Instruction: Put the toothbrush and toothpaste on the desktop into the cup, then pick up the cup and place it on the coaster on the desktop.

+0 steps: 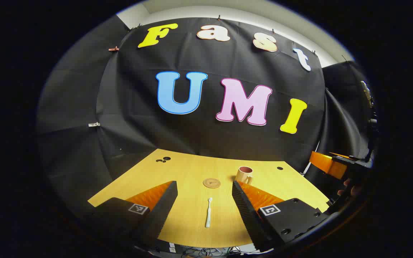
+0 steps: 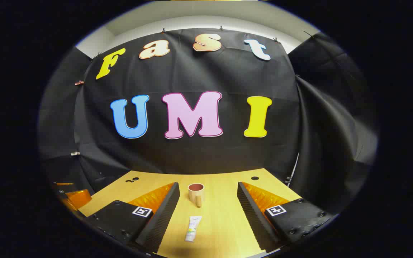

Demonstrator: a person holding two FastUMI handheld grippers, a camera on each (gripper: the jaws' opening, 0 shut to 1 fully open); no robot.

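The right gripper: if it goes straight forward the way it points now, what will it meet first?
Probably the toothpaste, which lies on the table between the open fingers of the right gripper. The cup stands farther along the same line. Depth is uncertain.

A staged recording booth is shown rather than a lived-in room. Black cloth (image 2: 192, 157) is hung as the wall behind and around a pale wooden tabletop (image 2: 224, 218), and is fastened along its top edge with small clips (image 1: 113, 48). A strip of plain white wall (image 2: 199, 21) is seen above the cloth. Loose cables (image 1: 206, 252) are glimpsed below the tabletop's near edge. Round cable holes (image 1: 166, 158) are cut into the tabletop.
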